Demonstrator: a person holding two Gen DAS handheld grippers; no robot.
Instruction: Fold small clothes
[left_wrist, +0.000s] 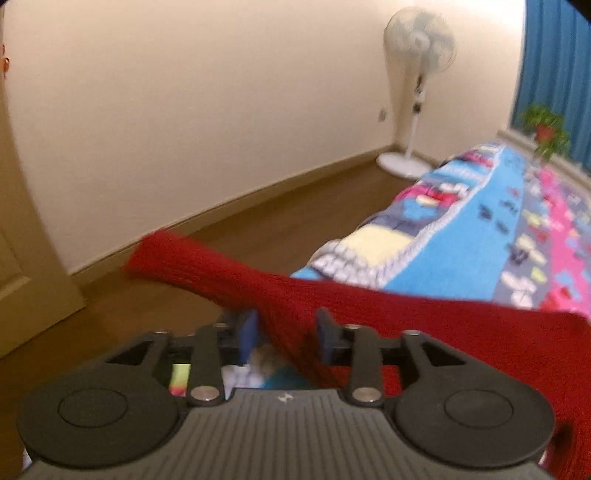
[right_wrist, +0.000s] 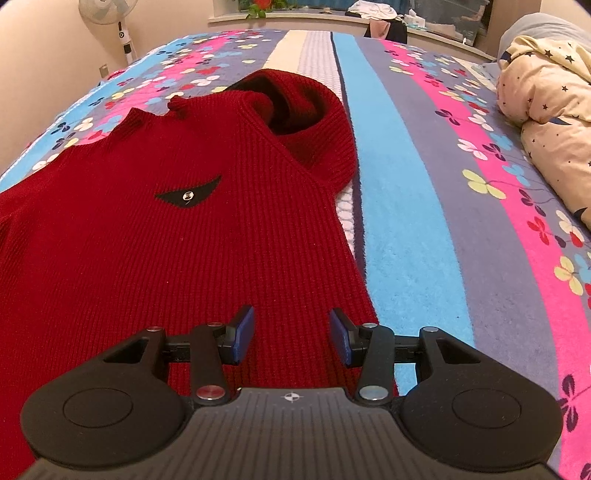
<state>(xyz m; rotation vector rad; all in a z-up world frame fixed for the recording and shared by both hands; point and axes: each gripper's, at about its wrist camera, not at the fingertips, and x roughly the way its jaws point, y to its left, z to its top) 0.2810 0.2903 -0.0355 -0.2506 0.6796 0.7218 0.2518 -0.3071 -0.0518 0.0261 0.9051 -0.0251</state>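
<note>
Writing is not legible anywhere; only a black eye-shaped patch (right_wrist: 188, 195) with a small metal emblem is seen on the sweater (right_wrist: 155, 236) chest. Between the parted jaws of the left gripper (left_wrist: 286, 334) a red sleeve (left_wrist: 229, 271) is draped, touching the right pad; whether it is pinched cannot be told. The right gripper (right_wrist: 291, 334) is held wide open just above the sweater's lower body, gripping nothing. The sweater is spread flat on the striped floral bedspread (right_wrist: 424, 206). A rolled quilt (right_wrist: 546, 107) is shown only by the right view; the wooden floor (left_wrist: 258, 221) only by the left. A fan (left_wrist: 417, 74) appears in both.
</note>
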